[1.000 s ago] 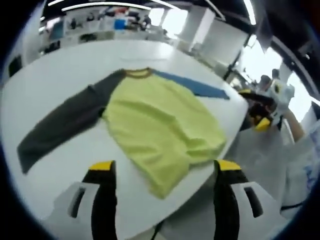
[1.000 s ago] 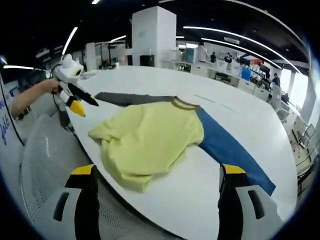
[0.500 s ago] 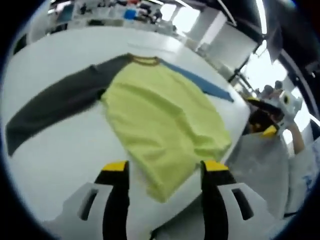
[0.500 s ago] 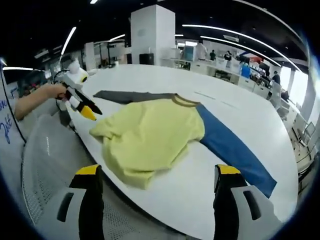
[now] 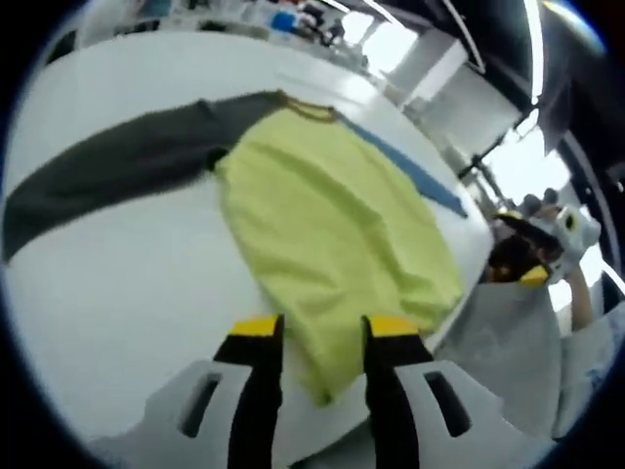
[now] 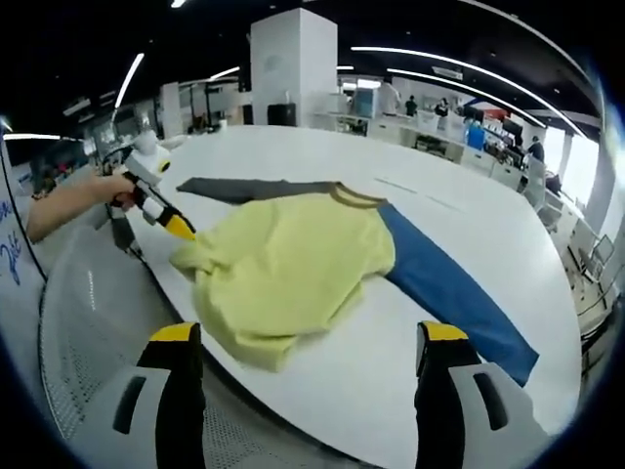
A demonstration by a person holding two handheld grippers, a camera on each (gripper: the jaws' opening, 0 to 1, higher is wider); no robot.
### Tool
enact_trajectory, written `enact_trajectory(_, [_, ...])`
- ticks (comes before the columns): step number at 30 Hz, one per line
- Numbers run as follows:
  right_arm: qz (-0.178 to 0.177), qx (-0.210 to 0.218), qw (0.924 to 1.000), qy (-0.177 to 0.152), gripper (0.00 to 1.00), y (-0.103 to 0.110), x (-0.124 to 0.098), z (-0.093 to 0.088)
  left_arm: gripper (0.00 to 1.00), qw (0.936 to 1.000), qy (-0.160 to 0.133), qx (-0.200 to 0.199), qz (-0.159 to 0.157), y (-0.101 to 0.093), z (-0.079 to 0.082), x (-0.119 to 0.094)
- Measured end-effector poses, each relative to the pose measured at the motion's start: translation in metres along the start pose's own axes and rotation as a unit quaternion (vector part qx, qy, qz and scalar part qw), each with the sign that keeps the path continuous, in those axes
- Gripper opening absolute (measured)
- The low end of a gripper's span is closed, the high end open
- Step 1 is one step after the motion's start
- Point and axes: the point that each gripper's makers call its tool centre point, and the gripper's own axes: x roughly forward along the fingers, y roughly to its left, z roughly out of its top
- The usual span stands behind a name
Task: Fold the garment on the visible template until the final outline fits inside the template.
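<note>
L gripper [image 5: 322, 327]: jaws narrowly apart, straddling hem of yellow-green raglan shirt [image 6: 288, 269] on white table [image 6: 469, 234]. R gripper [image 6: 303, 337]: jaws wide apart, holding nothing.

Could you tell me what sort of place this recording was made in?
Probably a large open-plan lab or workshop: a long white table holding the shirt, rows of cluttered workbenches behind, and strip lights across a dark ceiling.

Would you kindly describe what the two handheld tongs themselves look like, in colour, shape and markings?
Both tongs have two black jaws capped with yellow tips, rising from pale grey moulded bases with dark slots. This holds for the left tongs and the right tongs. Seen from the right gripper view, the left tongs carry a white body above black, yellow-tipped jaws. No cables can be made out.
</note>
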Motion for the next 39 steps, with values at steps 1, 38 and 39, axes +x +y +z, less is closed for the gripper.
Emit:
enact_trajectory(1, [0.001, 0.001, 1.0000, 0.000, 0.89, 0.000, 0.000, 0.000, 0.21, 1.0000, 0.002, 0.001, 0.001, 0.000, -0.001, 0.001])
enact_trajectory(38, [0.082, 0.022, 0.9944, 0.063, 0.37, -0.030, 0.080, -0.026, 0.00, 0.9910, -0.131, -0.013, 0.021, 0.009, 0.063, -0.057])
enact_trajectory(39, [0.082, 0.022, 0.9944, 0.064, 0.35, -0.031, 0.081, -0.026, 0.00, 0.9909, -0.133, -0.013, 0.021, 0.009, 0.064, -0.057])
